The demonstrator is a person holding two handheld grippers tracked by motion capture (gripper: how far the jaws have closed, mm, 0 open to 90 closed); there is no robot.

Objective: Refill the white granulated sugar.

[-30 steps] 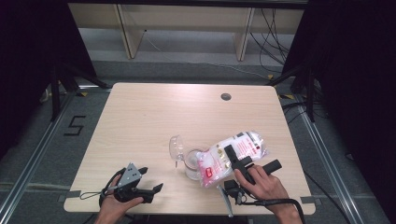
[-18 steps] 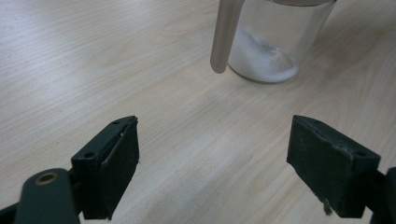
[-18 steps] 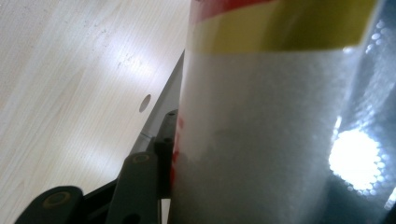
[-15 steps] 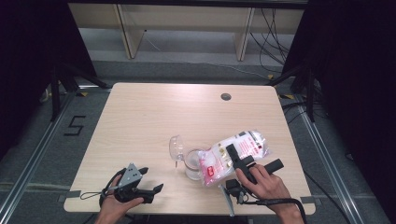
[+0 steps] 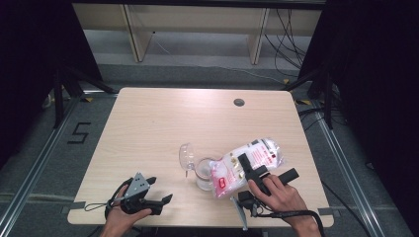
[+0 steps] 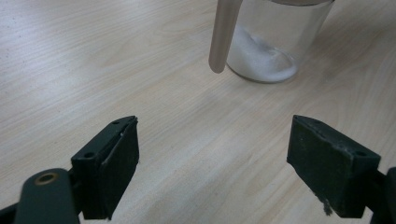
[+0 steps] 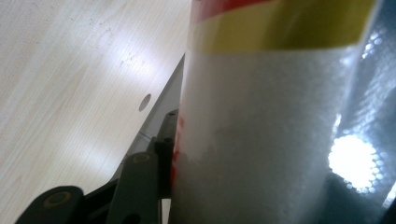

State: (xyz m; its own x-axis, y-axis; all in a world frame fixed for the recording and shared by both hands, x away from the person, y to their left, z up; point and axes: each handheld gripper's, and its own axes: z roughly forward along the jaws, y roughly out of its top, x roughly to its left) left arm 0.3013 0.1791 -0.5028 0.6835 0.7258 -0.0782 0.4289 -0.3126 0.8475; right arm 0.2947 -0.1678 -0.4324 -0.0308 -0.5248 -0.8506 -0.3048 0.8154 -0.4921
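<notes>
Sugar is being poured from a tilted bag (image 5: 249, 163) into a glass jar (image 5: 203, 174).
Left gripper (image 5: 157, 193) is being held open and empty near the table (image 5: 148, 123) edge; right gripper (image 5: 267, 173) is being kept clamped on the bag. Grains could be spilled if the bag mouth is let slip off the rim; open room is being left behind the jar.

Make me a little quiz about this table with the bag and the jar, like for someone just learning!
1. True or false: the right gripper holds the white bag.
2. What is in the bottom of the glass jar? A) white grains B) water C) marbles
3. Are the left gripper jaws open or shut?

Key: 1. True. 2. A. 3. Open, with nothing between them.
</notes>
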